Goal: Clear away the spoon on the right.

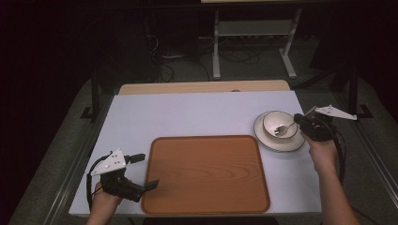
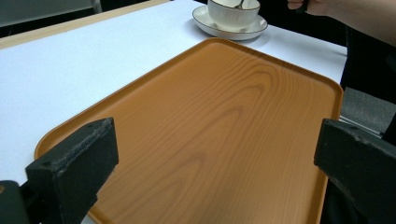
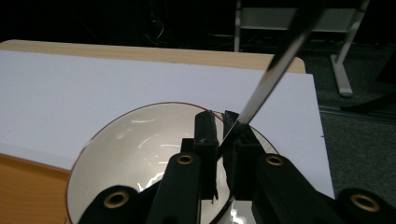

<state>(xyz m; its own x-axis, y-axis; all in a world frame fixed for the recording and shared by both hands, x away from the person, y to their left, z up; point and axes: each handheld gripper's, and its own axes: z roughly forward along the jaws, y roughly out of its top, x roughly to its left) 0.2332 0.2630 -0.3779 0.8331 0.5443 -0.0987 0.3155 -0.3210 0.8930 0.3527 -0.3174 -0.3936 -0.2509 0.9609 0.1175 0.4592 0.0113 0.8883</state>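
Right claw (image 3: 220,122) pinches the spoon (image 1: 285,127) handle in the bowl (image 1: 278,124) (left claw (image 1: 152,183) open, idle), tray (image 1: 205,173) unloaded.

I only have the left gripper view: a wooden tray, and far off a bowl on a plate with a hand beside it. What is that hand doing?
Observer: The right tool is shut on a thin metal utensil by its handle, above the bowl.
Operator: Where is the utensil's head?
Observer: High view: inside the bowl.
Operator: Where does my left tool sit?
Observer: High view: at the left edge of the tray.
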